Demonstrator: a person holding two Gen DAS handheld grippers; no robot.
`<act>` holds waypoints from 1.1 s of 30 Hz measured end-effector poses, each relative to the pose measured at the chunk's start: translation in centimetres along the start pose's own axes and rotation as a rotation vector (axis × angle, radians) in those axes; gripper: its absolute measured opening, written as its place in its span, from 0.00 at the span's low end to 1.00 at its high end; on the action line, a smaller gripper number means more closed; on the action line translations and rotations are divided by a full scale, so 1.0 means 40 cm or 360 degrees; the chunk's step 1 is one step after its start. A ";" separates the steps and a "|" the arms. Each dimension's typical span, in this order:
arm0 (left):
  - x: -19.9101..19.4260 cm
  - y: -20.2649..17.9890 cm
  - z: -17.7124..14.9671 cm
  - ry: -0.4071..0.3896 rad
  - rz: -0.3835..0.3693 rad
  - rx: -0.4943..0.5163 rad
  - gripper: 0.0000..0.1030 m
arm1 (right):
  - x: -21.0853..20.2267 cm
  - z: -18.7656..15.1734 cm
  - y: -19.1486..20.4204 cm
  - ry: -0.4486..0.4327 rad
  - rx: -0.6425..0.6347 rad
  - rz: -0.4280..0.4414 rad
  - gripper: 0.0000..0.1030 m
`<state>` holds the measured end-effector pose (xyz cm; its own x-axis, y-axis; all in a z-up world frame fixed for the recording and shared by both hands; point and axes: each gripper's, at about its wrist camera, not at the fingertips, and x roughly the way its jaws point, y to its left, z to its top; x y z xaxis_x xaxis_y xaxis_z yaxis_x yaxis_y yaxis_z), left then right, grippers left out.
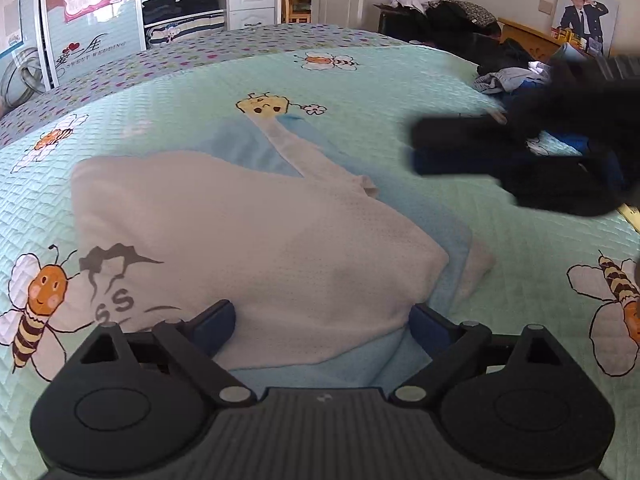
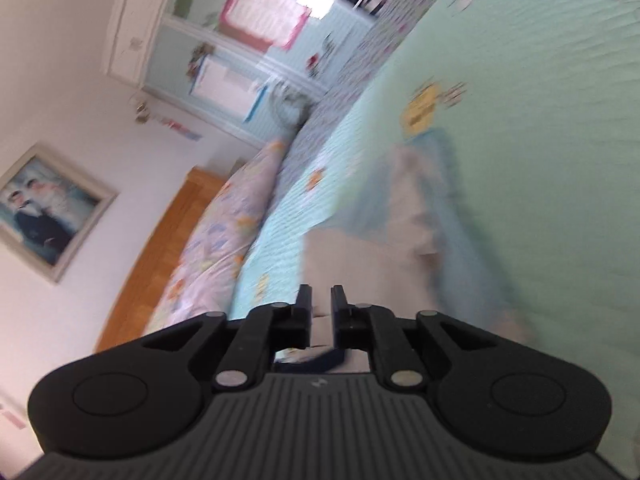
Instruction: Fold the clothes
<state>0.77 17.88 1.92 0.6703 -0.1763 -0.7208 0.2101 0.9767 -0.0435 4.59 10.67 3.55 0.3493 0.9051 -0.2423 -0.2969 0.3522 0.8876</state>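
Grey "SS" print marks the white shirt (image 1: 248, 240).

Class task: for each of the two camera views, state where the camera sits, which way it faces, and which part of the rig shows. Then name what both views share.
Left wrist view: sits behind the left gripper, level, facing across the mint-green quilted bee-print bedspread at the white mesh shirt with light-blue trim; its wide-open fingers and the blurred right gripper show.
Right wrist view: sits behind the right gripper, rolled sideways and blurred, facing the wardrobe wall; nearly closed fingers show.
Shared: shirt, bedspread.
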 end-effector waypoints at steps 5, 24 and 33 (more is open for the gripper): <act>0.013 0.000 -0.006 -0.0005 -0.0065 -0.0034 0.94 | 0.160 0.032 0.000 0.0325 -0.0016 -0.0011 0.24; -0.009 -0.018 -0.033 -0.0082 -0.0382 -0.0244 0.94 | 0.074 0.052 0.011 0.0343 -0.0236 -0.0343 0.09; -0.012 -0.050 -0.042 -0.0098 -0.0510 -0.0270 0.92 | 0.071 0.045 -0.051 0.0594 -0.0304 -0.0615 0.00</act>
<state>-1.18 16.24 1.18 0.6323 -0.4784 -0.6093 0.2988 0.8763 -0.3780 7.78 12.11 1.76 0.1370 0.7124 -0.6882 -0.3776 0.6799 0.6286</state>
